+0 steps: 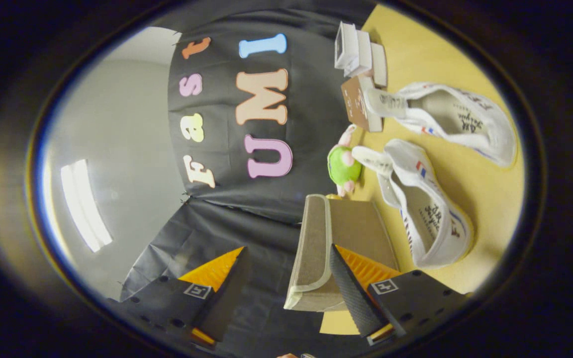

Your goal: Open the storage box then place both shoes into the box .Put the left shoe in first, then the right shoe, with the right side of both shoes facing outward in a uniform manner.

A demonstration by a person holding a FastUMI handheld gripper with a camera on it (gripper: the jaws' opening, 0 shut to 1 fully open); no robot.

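Note:
The view is rolled sideways, so the yellow table [465,169] stands on the right. A brown fabric storage box [361,228] sits just ahead of my fingers, its beige lid [314,248] on its top side. My gripper [288,247] is open wide; the lid's rim lies between the fingers. One fingertip [338,263] rests against the box at the lid's edge, while the other finger [227,278] stands well apart from it. Beyond the box lie two white shoes, one close beside it [426,209] and one farther off [455,117], both with their openings showing.
A green and pink plush toy [343,166] stands just past the box, by the nearer shoe's heel. Farther on are a small brown carton [358,102] and white boxes [358,49] near the black cloth wall [266,199].

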